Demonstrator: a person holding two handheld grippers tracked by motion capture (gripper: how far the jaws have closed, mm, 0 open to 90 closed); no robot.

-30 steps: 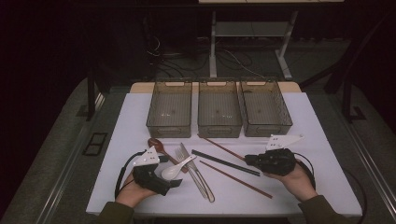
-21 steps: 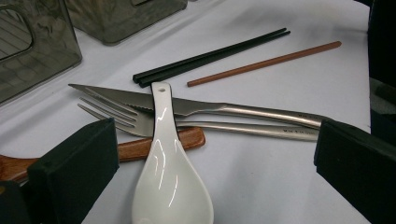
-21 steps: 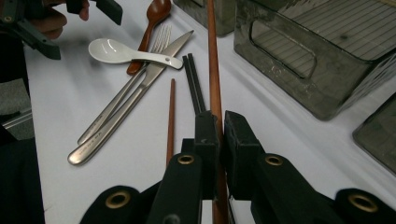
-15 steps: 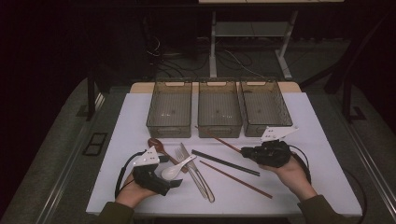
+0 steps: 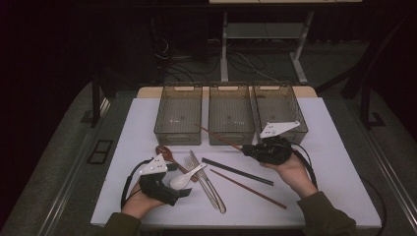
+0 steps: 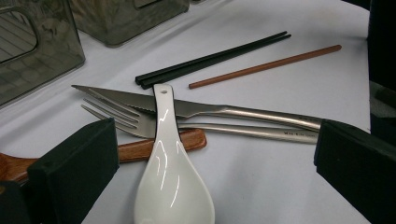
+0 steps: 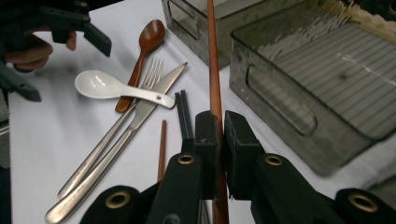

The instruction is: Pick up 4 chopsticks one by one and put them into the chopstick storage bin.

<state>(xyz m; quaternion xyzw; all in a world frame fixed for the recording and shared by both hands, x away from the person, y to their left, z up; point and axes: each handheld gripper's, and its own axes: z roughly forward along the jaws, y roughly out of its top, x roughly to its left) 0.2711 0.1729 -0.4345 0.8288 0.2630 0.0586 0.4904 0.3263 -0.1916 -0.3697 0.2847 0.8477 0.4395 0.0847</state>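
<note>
Right gripper [image 5: 244, 149]: held above the white table [image 5: 339, 162] on the right, in front of the rightmost clear plastic bin [image 5: 279, 105], jaws pointing left; palm cupped under it.
Jaws, right: clenched on a reddish-brown wooden chopstick [image 5: 219, 136], which slants up and left toward the middle clear plastic bin [image 5: 231, 112], lifted off the table.
Left gripper [image 5: 189, 188]: resting at the near left edge, hand beneath it, jaws pointing right.
Jaws, left: spread wide, nothing pressed; the white ceramic soup spoon [image 6: 171, 177] lies between them.
Right gripper view: the pads [image 7: 205, 135] pinch the chopstick [image 7: 214, 70] near one end, and the shaft runs straight ahead past the bin wall.
Left gripper view: the spoon's handle lies across a steel knife [image 6: 205, 111] and steel fork [image 6: 140, 123], with a dark wooden spoon [image 6: 140, 148] under them.
Beyond: a black chopstick pair [image 6: 210, 60] and a second reddish-brown chopstick [image 6: 266, 66], flat on the table.
</note>
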